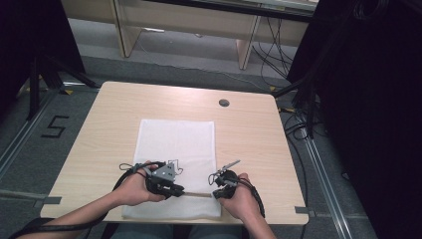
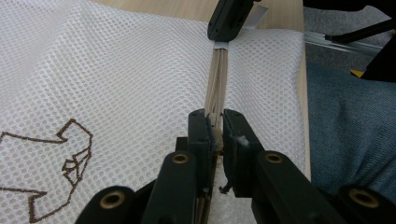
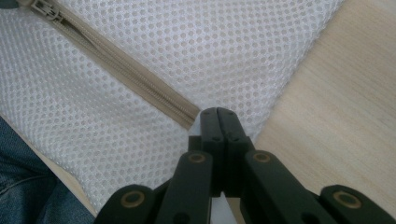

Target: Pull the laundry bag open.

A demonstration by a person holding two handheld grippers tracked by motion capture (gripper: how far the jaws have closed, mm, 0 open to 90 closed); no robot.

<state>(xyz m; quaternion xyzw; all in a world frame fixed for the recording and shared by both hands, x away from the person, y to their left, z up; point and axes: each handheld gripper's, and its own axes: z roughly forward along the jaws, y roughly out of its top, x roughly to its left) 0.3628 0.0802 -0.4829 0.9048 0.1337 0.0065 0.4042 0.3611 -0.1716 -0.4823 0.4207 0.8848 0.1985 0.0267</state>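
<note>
- The white mesh laundry bag [image 1: 176, 149] lies flat in the middle of the table [image 1: 249, 144], its near end at the table's near edge, just in front of me.
- A beige zipper [image 3: 126, 70] runs along that near end, parallel to the table's near edge.
- My left gripper [image 2: 215, 128] is clamped on something small at the zipper's line. I take it for the slider or its pull, though the jaws hide it too well to be sure.
- My right gripper [image 3: 218, 116] is pinched tight at the zipper's other end, near the bag's near right corner. The jaws meet with no gap showing, so at most a thin fold of mesh or tape sits between them.
- In the right gripper view a slider [image 3: 46, 9] sits far up the zipper, at the top left of the picture.
- I judge the bag light, soft and floppy. It will bunch and drag along if I pull one end alone.
- The mesh is thin and could snag or stretch. The zipper tape is the firmer place to grip.
- So the best hold is as now: one gripper anchoring the tape end, the other on the pull, keeping the zipper taut and straight between them.
</note>
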